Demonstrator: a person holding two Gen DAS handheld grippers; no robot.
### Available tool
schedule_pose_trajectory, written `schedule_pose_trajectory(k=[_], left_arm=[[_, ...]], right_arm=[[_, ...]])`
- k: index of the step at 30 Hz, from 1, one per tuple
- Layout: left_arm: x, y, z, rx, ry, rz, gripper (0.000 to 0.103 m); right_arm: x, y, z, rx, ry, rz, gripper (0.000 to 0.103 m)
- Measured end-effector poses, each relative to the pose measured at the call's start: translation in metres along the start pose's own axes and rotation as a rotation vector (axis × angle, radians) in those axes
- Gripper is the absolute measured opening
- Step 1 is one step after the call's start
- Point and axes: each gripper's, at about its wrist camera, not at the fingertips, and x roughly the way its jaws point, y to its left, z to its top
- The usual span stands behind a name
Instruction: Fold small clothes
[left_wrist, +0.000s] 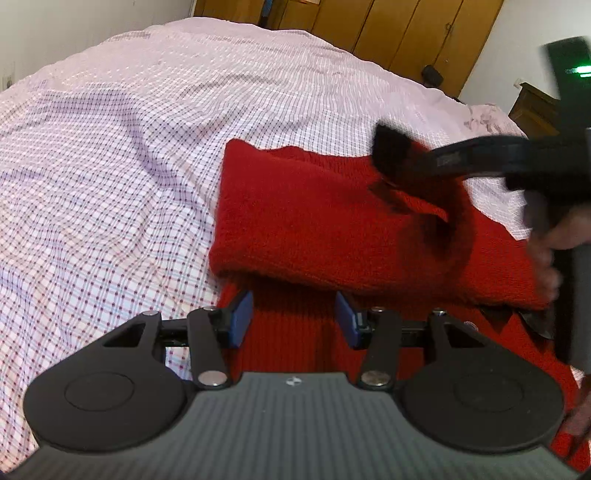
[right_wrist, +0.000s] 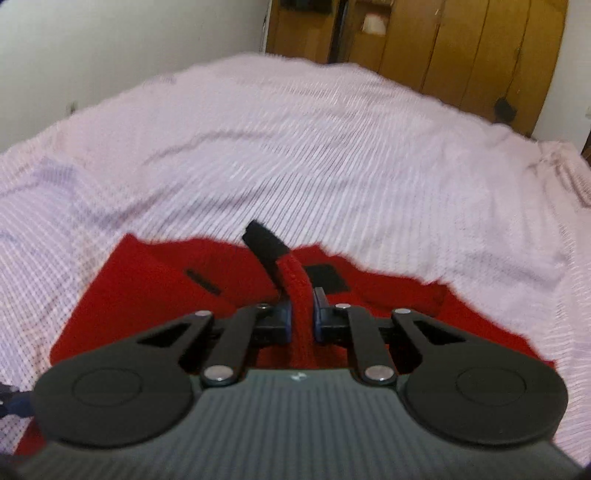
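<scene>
A red knitted garment (left_wrist: 332, 229) with black trim lies partly folded on the bed. My left gripper (left_wrist: 293, 319) is open, low over the garment's near ribbed part, with nothing between its blue pads. My right gripper (right_wrist: 302, 314) is shut on a raised strip of the red garment (right_wrist: 297, 291) that ends in a black cuff (right_wrist: 264, 240). In the left wrist view the right gripper (left_wrist: 391, 155) reaches in from the right, holding that part above the folded fabric.
The bed is covered by a pink and white checked sheet (left_wrist: 129, 166). Wooden wardrobe doors (left_wrist: 388, 29) stand behind the bed. A dark wooden bedside piece (left_wrist: 535, 103) stands at the far right. A white wall (right_wrist: 110, 55) is on the left.
</scene>
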Motion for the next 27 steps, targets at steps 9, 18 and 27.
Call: schedule_pose_trajectory(k=[9,18,27], left_arm=[[0.004,-0.003,0.000,0.025,-0.007,0.024,0.055],[0.012,-0.009,-0.008,0.043,0.010,0.048,0.055],[0.015,-0.008,-0.009,0.041,0.018,0.053,0.055]], right_arm=[[-0.069,-0.082,-0.025,0.182,-0.161,-0.040,0.013],[-0.048,-0.140,-0.135,0.394,-0.017,0.040,0.015],[-0.069,-0.172,-0.151,0.409,0.014,0.141,0.045]])
